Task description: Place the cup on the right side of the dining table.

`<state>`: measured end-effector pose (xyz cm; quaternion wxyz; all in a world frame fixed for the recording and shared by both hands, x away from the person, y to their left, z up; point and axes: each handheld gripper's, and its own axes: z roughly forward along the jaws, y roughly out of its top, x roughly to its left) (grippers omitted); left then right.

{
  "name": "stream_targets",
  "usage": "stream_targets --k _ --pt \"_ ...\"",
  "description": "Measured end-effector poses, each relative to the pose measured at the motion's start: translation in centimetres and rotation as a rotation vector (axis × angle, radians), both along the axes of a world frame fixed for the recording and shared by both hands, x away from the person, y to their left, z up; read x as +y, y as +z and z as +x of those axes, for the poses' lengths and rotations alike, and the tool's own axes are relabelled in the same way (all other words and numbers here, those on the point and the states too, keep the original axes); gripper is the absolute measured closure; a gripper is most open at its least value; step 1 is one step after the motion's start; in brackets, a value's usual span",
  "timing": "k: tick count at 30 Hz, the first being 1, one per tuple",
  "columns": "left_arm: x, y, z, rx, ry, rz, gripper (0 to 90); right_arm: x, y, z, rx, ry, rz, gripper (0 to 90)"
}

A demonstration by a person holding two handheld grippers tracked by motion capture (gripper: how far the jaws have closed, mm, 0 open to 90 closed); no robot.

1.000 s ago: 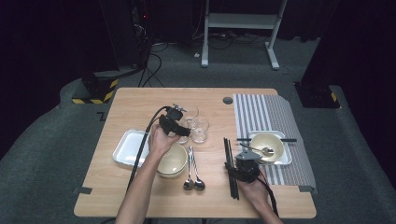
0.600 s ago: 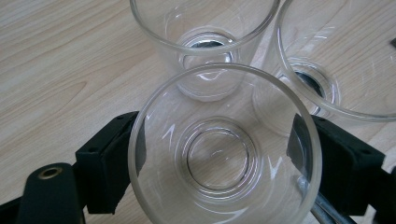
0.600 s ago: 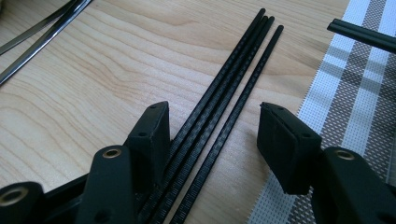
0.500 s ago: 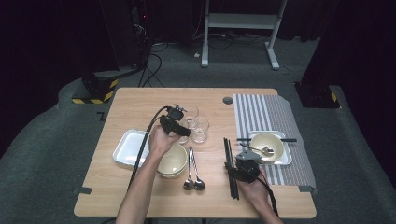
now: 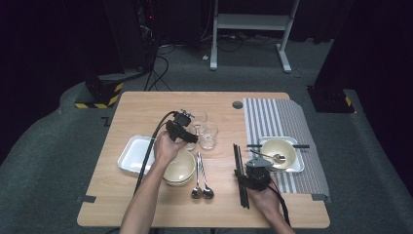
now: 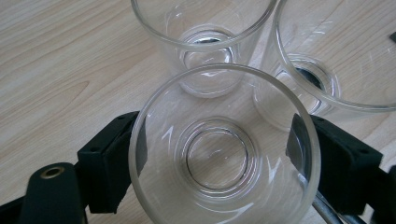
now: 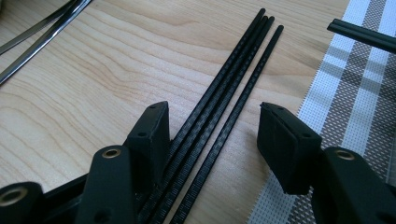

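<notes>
The room beyond is dark, with a grey floor and a white frame stand at the far side; what I work over is the wooden bench (image 5: 146, 105), lit from above. On its right lies a striped mat (image 5: 272, 119) carrying a white tray (image 5: 298, 168) with a cream bowl (image 5: 278, 148), a spoon resting in it and a pair of chopsticks laid across the tray's far edge, which I read as one place setting already made. On the left sits an empty white tray (image 5: 129, 156), with stacked cream bowls (image 5: 179, 168) beside it and two spoons (image 5: 200, 183) just right of those, probably stock for further settings. Three clear glasses stand clustered mid-bench. My left claw (image 5: 187, 131) has its pads against opposite walls of the nearest glass (image 6: 224, 149), closed on it just below the rim while it stands upright on the wood, close beside the other two glasses (image 6: 205, 42); gripping low on the wall should keep it from tipping when I lift. My right claw (image 7: 212, 140) hovers low at the near right, its jaws parted and holding nothing, straddling the bundle of black chopsticks (image 7: 224, 107) that lies on the wood just left of the mat's edge, so it looks placed to close on them.
</notes>
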<state>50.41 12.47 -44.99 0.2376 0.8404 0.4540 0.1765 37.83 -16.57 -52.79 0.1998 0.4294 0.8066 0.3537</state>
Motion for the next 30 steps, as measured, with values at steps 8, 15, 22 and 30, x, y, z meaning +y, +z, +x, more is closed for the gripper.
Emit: stream_targets --k 8,15,22,30 --pt "0.6 0.5 0.0 0.024 0.005 -0.041 18.4 0.0 0.0 0.0 0.0 0.0 0.0 44.0" --pt "0.9 1.1 -0.2 0.017 0.007 -0.049 18.4 0.0 0.0 0.0 0.0 0.0 0.0 44.1" --pt "0.9 1.8 -0.5 0.005 -0.002 -0.049 18.4 0.0 0.0 0.0 0.0 0.0 0.001 44.3" --pt "1.3 2.6 -0.9 0.002 -0.006 -0.066 18.4 0.0 0.0 0.0 -0.002 -0.001 0.001 45.4"
